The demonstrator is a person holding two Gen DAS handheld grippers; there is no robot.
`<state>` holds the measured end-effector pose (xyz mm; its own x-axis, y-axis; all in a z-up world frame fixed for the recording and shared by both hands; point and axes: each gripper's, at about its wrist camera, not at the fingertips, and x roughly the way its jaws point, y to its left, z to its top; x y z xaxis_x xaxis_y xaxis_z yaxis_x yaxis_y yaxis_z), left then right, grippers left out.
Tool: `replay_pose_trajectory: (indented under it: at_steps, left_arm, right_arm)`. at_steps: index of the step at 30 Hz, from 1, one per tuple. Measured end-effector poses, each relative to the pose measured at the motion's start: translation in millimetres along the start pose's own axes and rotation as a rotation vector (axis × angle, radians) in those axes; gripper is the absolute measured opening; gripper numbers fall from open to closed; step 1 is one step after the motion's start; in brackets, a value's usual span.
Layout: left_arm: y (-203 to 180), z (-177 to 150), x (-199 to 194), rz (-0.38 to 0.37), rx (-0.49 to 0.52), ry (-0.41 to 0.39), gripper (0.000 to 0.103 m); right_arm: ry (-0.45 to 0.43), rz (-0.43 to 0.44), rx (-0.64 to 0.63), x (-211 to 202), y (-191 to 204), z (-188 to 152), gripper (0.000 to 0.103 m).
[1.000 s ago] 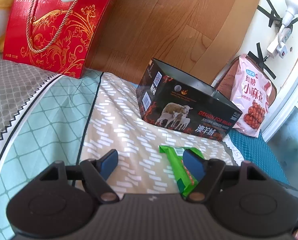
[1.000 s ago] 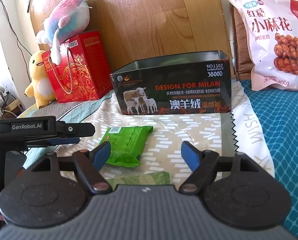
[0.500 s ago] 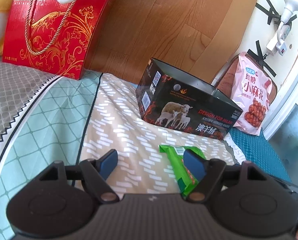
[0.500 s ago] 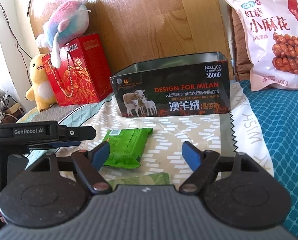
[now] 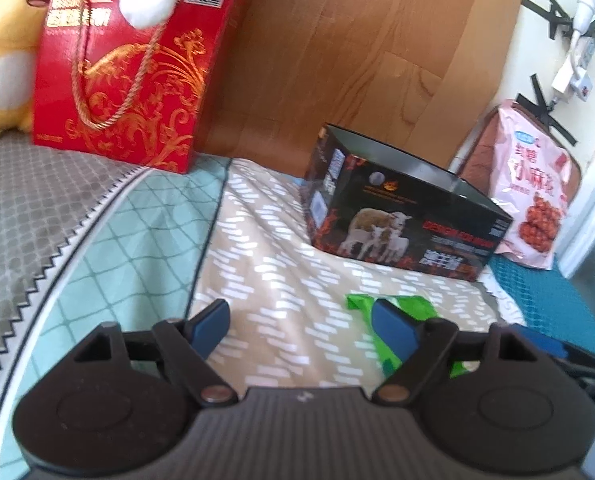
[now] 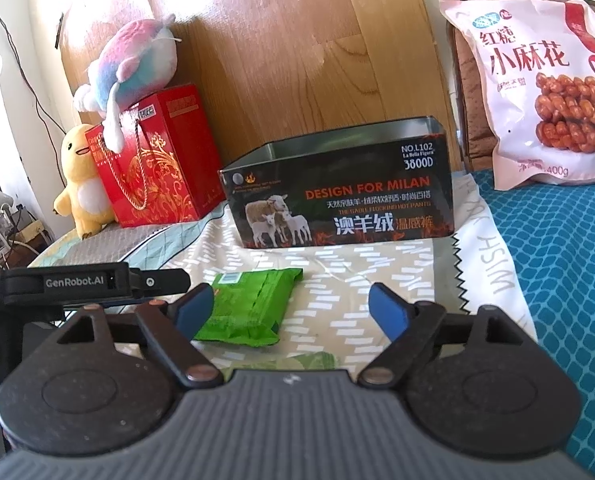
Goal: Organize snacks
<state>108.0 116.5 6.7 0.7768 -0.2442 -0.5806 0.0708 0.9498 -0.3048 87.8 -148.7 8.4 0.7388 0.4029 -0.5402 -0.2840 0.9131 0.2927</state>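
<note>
The flat green foil snack packet [image 6: 253, 308] lies on the beige patterned bedspread [image 6: 361, 272], just in front of the open black metal tin printed with sheep [image 6: 337, 200], and I read that as the setup: snack close to the container it probably belongs in, the tin's mouth facing up and ready to receive. A second greenish wrapper edge [image 6: 309, 360] peeks out just below the packet, mostly hidden by my right gripper's body, so I can't say what it is. Off to the side, a big pink bag of twisted fried dough [image 6: 537, 80] leans upright against a brown cushion [image 6: 467, 100], well apart from the tin, perhaps another item to sort.

Now my right gripper [image 6: 293, 312]: jaws spread wide and they have just been opening further, nothing pressed between them. The packet sits by the left pad, partly behind it, not gripped. The gripper points forward and slightly downward toward the tin.

My left gripper [image 5: 301, 322] is likewise released, its jaws also just widened, only bare bedspread between the pads; the green packet [image 5: 393, 320] shows behind its right finger, not held. It too tilts gently down, aimed across the bed toward the tin [image 5: 405, 216].

From the right wrist view I can see the left gripper's black arm [image 6: 93, 282] reaching in alongside, near the packet. My guess: both grippers are poised for the first pick.
</note>
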Motion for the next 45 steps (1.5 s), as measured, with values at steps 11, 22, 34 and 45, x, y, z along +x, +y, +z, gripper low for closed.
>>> replay_pose_trajectory:
  at_steps: [11,22,34,45]
  left_arm:
    - [1.1,0.5,-1.1,0.022,-0.005,-0.008,0.083]
    - [1.9,0.5,-1.2,0.007,-0.011,-0.006,0.087]
    - [2.1,-0.5,-0.7,0.003,-0.019,-0.005,0.088]
    - [2.2,-0.4,0.3,-0.001,-0.02,-0.001,0.09]
  right_arm:
    - [-0.008,0.007,0.003,-1.3,-0.3,-0.4,0.088]
    - [-0.013,0.012,0.005,-2.8,0.6,-0.3,0.089]
    - [-0.014,0.014,0.006,-3.5,1.2,0.0,0.09]
    - [-0.015,0.016,0.004,-3.7,1.8,-0.1,0.09]
